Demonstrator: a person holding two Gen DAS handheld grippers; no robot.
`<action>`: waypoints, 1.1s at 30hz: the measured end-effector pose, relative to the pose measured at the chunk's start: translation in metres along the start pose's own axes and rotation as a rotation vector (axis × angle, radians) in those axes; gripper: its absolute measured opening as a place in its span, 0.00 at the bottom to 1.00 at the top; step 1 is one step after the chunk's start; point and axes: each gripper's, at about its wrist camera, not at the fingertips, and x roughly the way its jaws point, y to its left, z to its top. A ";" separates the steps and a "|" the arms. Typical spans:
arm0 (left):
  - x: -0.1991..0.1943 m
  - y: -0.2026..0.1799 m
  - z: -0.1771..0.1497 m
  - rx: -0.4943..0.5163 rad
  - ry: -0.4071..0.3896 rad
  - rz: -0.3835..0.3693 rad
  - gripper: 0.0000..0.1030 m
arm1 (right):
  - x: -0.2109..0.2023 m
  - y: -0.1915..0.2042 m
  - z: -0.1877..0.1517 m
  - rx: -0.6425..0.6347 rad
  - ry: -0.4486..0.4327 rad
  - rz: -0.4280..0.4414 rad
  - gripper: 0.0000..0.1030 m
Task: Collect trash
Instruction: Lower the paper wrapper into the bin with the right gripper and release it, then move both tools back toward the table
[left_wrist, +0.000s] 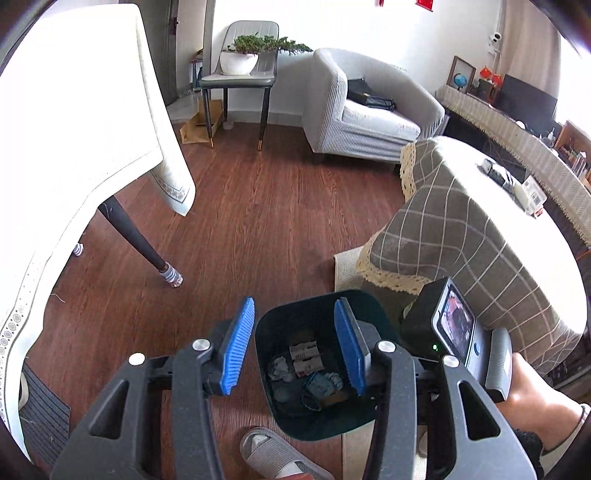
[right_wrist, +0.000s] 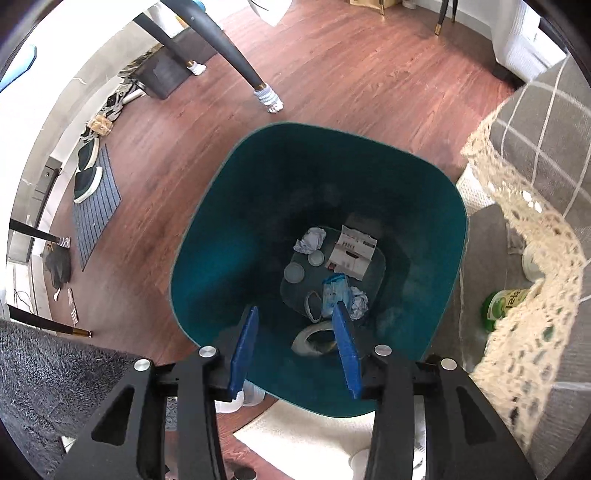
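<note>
Hovering wide and empty, both claws (left_wrist: 294, 345) (right_wrist: 295, 347) overlook the teal bin (right_wrist: 207, 236) beside a lace-edged sofa (right_wrist: 517, 206).

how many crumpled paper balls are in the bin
2. One paper ball lies at the far left of the bin floor, beside the flattened carton. The other paper ball lies nearer, beside the blue wrapper. More may be hidden under the trash.

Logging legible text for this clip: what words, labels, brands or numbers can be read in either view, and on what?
"late": partial white lettering, seen sideways, on the green bottle under the lace-edged cloth; the rest is hidden.
Flattened white carton in the teal trash bin: red and black print, too blurred to read.
Blue-and-white wrapper in the bin: print too small to read.
Nothing else legible.
</note>
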 end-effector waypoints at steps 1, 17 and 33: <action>-0.003 0.000 0.003 -0.007 -0.008 -0.005 0.47 | -0.003 0.001 0.000 -0.006 -0.008 0.002 0.42; -0.036 -0.018 0.034 0.008 -0.114 0.026 0.47 | -0.088 0.027 0.002 -0.137 -0.242 -0.005 0.41; -0.027 -0.088 0.084 0.035 -0.177 -0.054 0.62 | -0.210 -0.039 -0.011 -0.072 -0.516 -0.127 0.41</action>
